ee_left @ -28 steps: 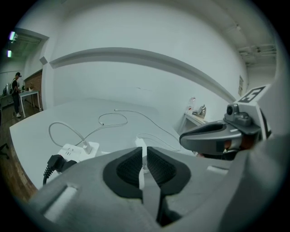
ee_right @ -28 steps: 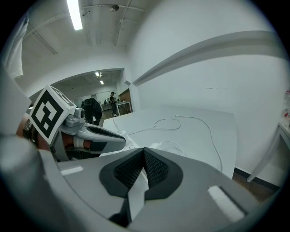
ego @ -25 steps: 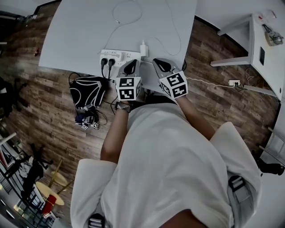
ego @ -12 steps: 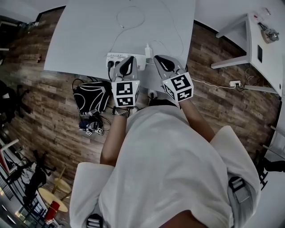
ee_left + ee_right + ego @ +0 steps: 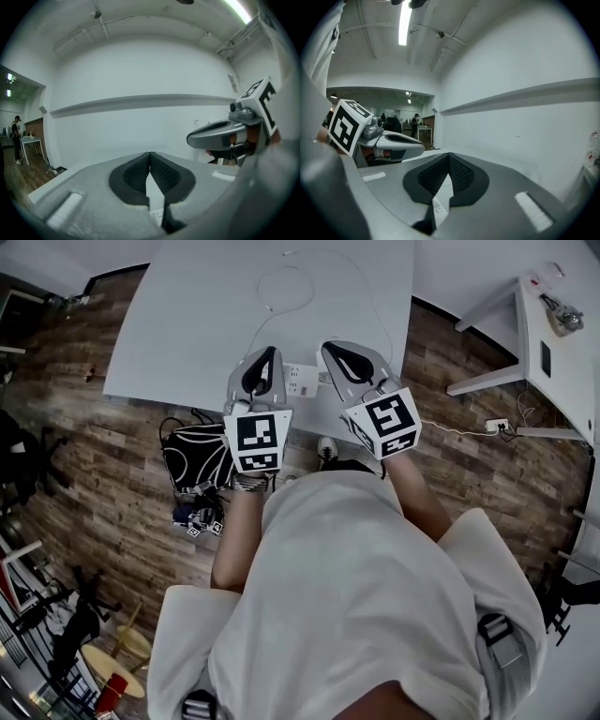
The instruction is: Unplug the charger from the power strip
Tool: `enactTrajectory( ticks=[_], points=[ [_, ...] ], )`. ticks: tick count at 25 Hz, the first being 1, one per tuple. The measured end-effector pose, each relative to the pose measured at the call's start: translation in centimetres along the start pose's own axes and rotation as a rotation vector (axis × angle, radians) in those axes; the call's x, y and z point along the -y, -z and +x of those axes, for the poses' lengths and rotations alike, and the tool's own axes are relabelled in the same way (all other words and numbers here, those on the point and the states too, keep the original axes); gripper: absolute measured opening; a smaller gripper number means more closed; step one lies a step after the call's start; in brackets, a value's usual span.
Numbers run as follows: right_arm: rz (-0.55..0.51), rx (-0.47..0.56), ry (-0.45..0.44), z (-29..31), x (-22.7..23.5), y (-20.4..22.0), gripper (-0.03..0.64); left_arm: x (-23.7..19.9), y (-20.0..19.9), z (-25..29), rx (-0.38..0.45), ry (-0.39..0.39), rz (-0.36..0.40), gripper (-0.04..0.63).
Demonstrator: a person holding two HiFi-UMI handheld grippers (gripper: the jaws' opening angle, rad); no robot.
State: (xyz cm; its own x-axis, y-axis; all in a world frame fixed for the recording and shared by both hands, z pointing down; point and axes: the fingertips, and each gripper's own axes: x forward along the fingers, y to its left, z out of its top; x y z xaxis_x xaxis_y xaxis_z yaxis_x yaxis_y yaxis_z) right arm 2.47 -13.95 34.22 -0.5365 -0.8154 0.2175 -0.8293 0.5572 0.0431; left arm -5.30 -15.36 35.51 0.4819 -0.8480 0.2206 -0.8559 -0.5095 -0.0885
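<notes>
Grey tongs, both shut and empty: the left gripper (image 5: 150, 158) has its black ribbed pads (image 5: 133, 176) meeting at the tips with nothing between them, and the right gripper (image 5: 449, 158) stands the same way beside it. Between the two, lower down, lies the white power strip (image 5: 302, 381), close to the near edge of the white table (image 5: 178, 324); a sliver of it shows under each pair of jaws. The charger cannot be picked out, as the grippers cover the strip's ends. Past the strip the tabletop runs broad, with a thin white cable (image 5: 272, 307) looped on it. Wooden floor (image 5: 84, 474) opens on both sides, with a second white table (image 5: 553, 343) well apart at the right. A black bag (image 5: 197, 451) sits on the floor just beside the table's near edge; its contents do not show
</notes>
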Motion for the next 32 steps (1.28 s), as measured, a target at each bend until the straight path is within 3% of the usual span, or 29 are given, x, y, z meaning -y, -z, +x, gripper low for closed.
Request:
enactTrajectory(
  ticks=[9, 16, 32],
  points=[
    [-0.022, 0.095, 0.022, 0.2, 0.0, -6.3, 0.001, -2.5, -5.0, -0.7, 0.078, 0.004, 0.01, 0.005],
    [-0.048, 0.146, 0.036, -0.3, -0.8, -9.1, 0.0, -3.0, -8.2, -2.2, 0.142, -0.002, 0.096, 0.005],
    [-0.068, 0.16, 0.048, -0.8, -2.9, -11.0, 0.0, -3.8, -8.9, -4.4, 0.164, 0.015, 0.099, 0.005]
  ],
)
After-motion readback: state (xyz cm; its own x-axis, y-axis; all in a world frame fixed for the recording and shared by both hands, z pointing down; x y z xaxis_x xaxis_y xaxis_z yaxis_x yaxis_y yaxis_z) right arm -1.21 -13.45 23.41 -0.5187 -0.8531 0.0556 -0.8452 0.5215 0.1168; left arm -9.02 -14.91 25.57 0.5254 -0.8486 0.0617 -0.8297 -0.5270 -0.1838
